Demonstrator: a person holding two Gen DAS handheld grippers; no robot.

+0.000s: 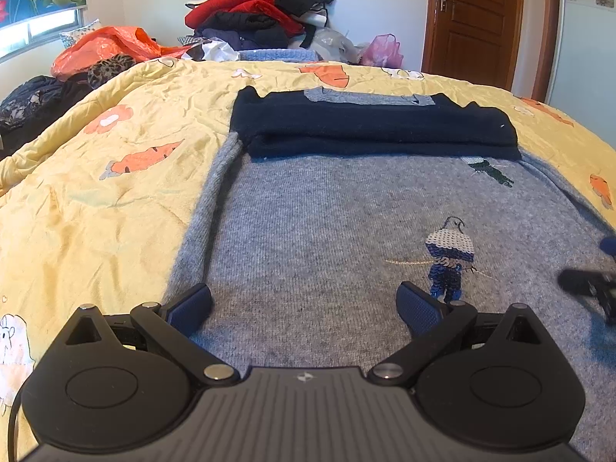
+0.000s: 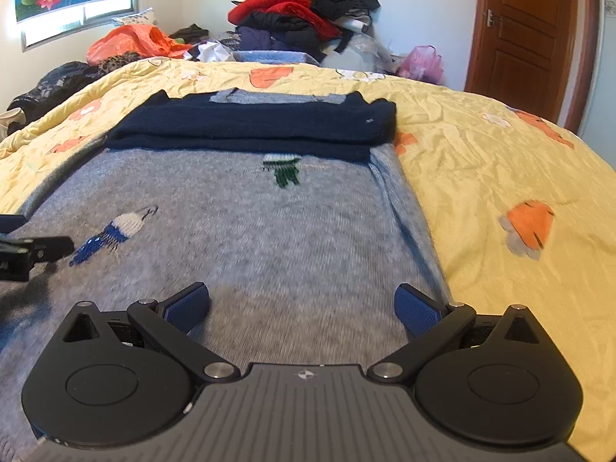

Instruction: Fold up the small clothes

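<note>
Grey knit fills most of what we see: a grey sweater (image 1: 308, 231) lies spread flat on the yellow quilt (image 1: 96, 192) of the bed, with sequinned bird figures (image 1: 448, 258) on its front. Across its far end rests a folded navy garment (image 1: 365, 127), touching the grey knit. Our left tool (image 1: 304, 308) hangs just above the near hem with its blue pads (image 1: 190, 306) spread wide, gripping nothing. Our right tool (image 2: 302, 306) hovers over the sweater's right side, close to its folded-in edge, likewise released with both pads apart. Each tool shows at the edge of the other's view. Behind the bed stands a heap of clothes (image 1: 261, 11), an orange bag (image 1: 111, 46) and a wooden door (image 1: 477, 19).
</note>
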